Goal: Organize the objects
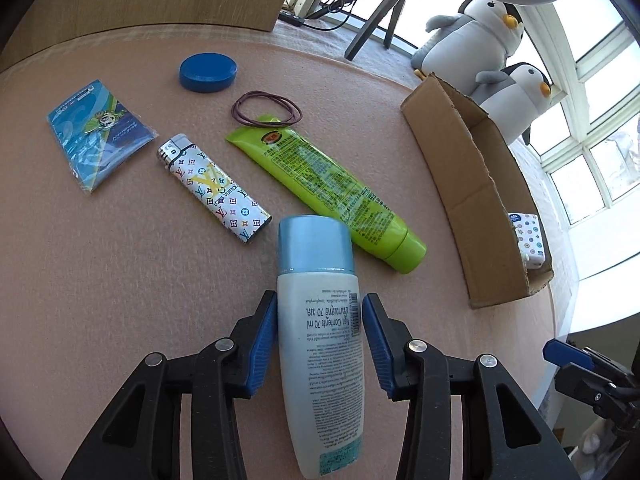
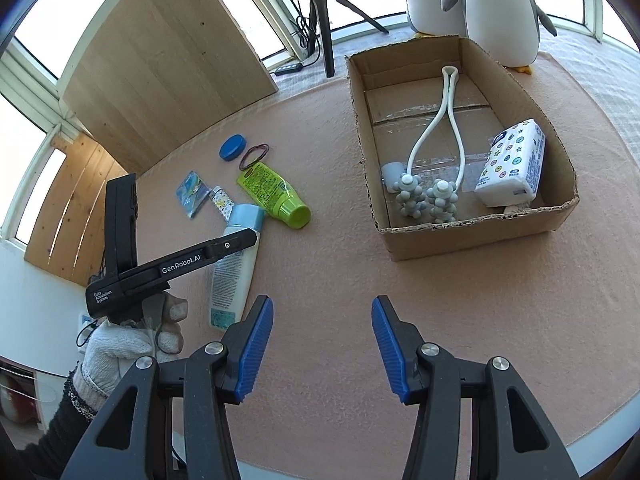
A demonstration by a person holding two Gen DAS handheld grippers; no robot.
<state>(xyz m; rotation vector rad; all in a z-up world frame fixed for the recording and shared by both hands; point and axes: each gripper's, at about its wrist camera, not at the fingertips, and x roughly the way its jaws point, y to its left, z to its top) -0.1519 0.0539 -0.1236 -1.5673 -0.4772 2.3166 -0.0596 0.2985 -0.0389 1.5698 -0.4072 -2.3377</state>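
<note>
A white bottle with a light blue cap (image 1: 320,320) lies on the pink mat between the fingers of my left gripper (image 1: 320,336); the blue pads stand close at both its sides, whether they press it is unclear. It also shows in the right wrist view (image 2: 236,264), under the left gripper body (image 2: 172,268). Beyond it lie a green tube (image 1: 328,188), a patterned lighter (image 1: 212,188), a blue packet (image 1: 100,132), brown hair ties (image 1: 266,108) and a blue lid (image 1: 208,72). My right gripper (image 2: 322,348) is open and empty above the mat, in front of the cardboard box (image 2: 472,236).
The box holds a white massage roller (image 2: 432,152) and a tissue pack (image 2: 512,164). Plush penguins (image 2: 480,4) and a tripod (image 2: 324,20) stand behind it. A wooden board (image 2: 160,60) leans at the back left. The table edge runs at the lower right.
</note>
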